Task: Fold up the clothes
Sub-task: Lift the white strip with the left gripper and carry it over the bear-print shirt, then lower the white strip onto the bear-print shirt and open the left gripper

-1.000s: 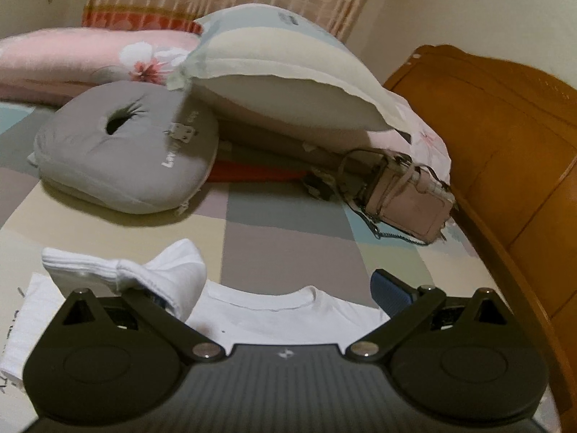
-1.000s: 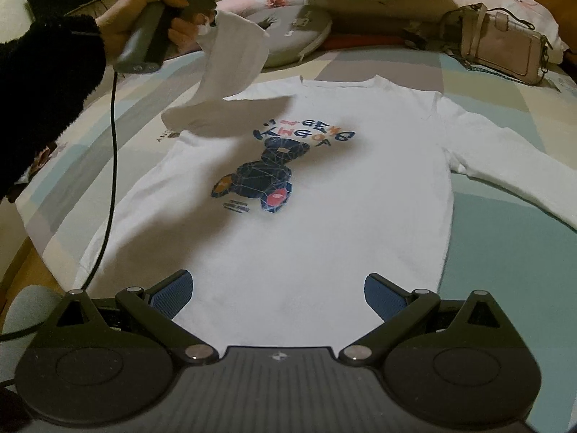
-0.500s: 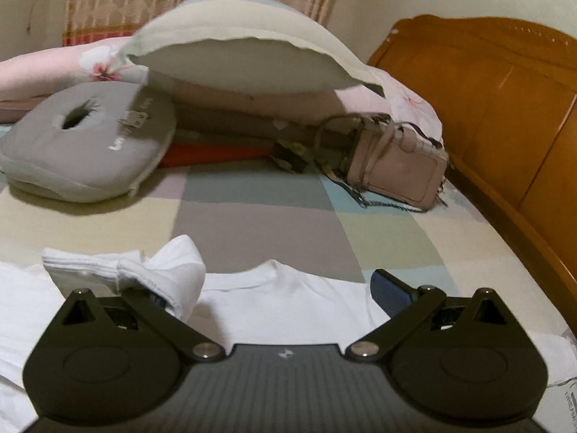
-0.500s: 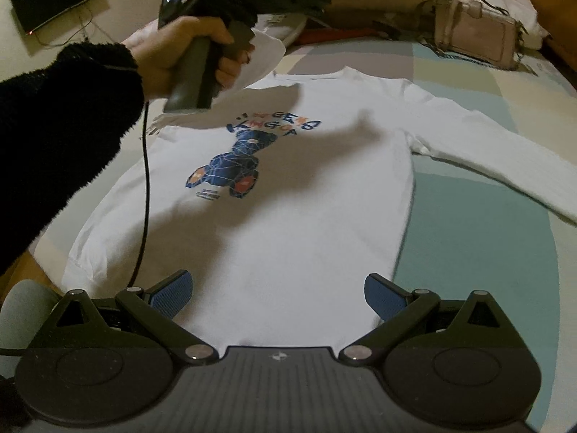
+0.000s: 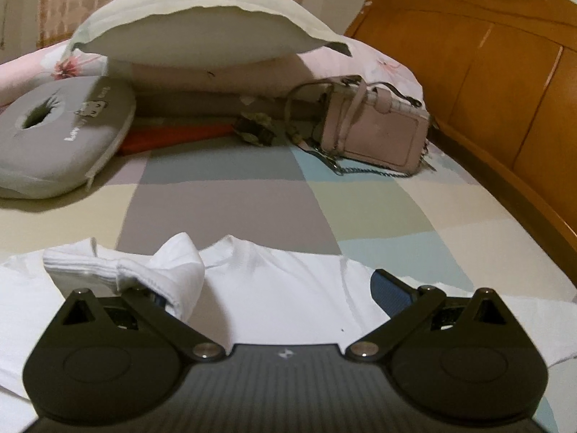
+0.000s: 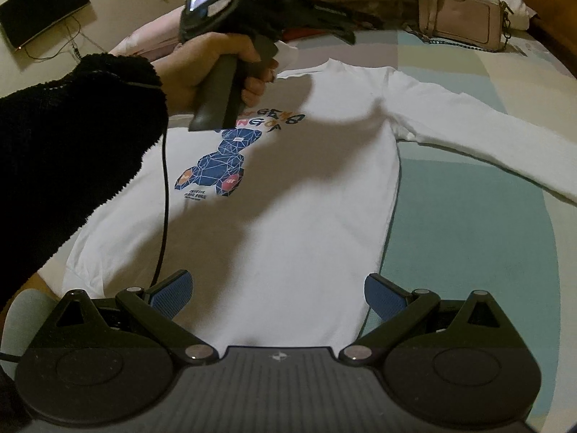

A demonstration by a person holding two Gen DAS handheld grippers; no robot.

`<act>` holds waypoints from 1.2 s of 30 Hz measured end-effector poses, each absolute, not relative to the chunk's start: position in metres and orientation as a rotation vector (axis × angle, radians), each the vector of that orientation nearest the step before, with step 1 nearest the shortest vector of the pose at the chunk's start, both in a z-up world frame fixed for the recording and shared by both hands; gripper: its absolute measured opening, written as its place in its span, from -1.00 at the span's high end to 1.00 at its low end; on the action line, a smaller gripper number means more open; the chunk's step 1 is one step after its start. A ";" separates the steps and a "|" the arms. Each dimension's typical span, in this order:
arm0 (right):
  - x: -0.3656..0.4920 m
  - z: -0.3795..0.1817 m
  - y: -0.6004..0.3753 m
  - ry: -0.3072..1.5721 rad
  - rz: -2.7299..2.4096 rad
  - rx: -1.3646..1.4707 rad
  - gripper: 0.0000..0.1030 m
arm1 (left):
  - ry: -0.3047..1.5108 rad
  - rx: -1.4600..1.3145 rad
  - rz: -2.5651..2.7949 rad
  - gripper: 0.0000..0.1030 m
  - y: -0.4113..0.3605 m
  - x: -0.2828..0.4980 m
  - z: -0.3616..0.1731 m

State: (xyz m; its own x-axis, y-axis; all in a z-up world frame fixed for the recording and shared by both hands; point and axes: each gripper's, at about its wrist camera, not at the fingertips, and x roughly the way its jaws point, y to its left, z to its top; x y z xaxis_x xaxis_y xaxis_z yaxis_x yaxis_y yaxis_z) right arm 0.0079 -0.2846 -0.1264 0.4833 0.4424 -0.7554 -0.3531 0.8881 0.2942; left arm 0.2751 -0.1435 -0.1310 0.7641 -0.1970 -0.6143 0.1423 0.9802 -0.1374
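A white long-sleeved shirt [image 6: 288, 216] with a blue bear print lies flat, front up, on the patchwork bed. Its right-hand sleeve [image 6: 468, 133] stretches out sideways. My left gripper [image 5: 274, 288] hovers over the upper chest near the collar [image 5: 249, 252]. Its jaws stand wide apart, and the other sleeve's ribbed cuff [image 5: 162, 270] is draped over the left finger. In the right wrist view a hand [image 6: 216, 61] holds that left gripper [image 6: 339, 29] above the print. My right gripper [image 6: 277, 288] is open just above the shirt's hem, holding nothing.
A pink handbag [image 5: 375, 133] with a chain, a grey ring cushion [image 5: 61, 126] and a large pillow [image 5: 202, 25] sit at the head of the bed. The wooden headboard [image 5: 487, 54] runs along the right. A black cable [image 6: 164, 216] hangs over the shirt's left side.
The left gripper has carried the cuff to the right, from beyond the shirt's left shoulder to over its chest and collar. The right gripper has stayed at the hem, turning slightly.
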 end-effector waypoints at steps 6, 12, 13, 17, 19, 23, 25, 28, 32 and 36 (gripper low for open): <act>0.007 -0.128 -0.289 0.960 0.456 0.110 -1.00 | 0.705 -0.027 -0.199 -0.95 -0.159 0.274 -0.150; 0.008 -0.129 -0.295 0.962 0.428 0.127 -1.00 | 0.721 0.064 -0.228 -0.95 -0.168 0.260 -0.167; 0.008 -0.130 -0.295 0.961 0.428 0.128 -1.00 | 0.718 0.097 -0.233 -0.95 -0.171 0.257 -0.168; 0.008 -0.131 -0.295 0.960 0.430 0.135 -1.00 | 0.655 0.235 -0.254 -0.95 -0.186 0.243 -0.167; 0.009 -0.132 -0.295 0.961 0.428 0.133 -1.00 | 0.671 0.264 -0.290 -0.95 -0.191 0.241 -0.169; 0.008 -0.131 -0.297 0.957 0.424 0.137 -1.00 | 0.705 0.304 -0.315 -0.95 -0.193 0.239 -0.174; 0.008 -0.131 -0.297 0.954 0.421 0.138 -1.00 | 0.736 0.223 -0.341 -0.95 -0.183 0.241 -0.171; 0.011 -0.132 -0.300 0.951 0.414 0.152 -1.00 | 0.768 0.043 -0.386 -0.97 -0.162 0.245 -0.164; 0.013 -0.133 -0.302 0.951 0.399 0.160 -1.00 | 0.795 -0.207 -0.444 -0.97 -0.130 0.245 -0.159; 0.013 -0.132 -0.303 0.937 0.402 0.175 -1.00 | 0.836 -0.446 -0.448 -0.97 -0.097 0.246 -0.164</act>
State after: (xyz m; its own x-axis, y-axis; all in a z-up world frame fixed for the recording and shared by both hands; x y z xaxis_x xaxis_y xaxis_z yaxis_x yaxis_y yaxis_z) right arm 0.0131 -0.3027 -0.1318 0.5251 0.4090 -0.7463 -0.2592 0.9121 0.3176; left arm 0.2457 -0.0971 -0.1638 0.5900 -0.5400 -0.6002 0.2005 0.8181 -0.5390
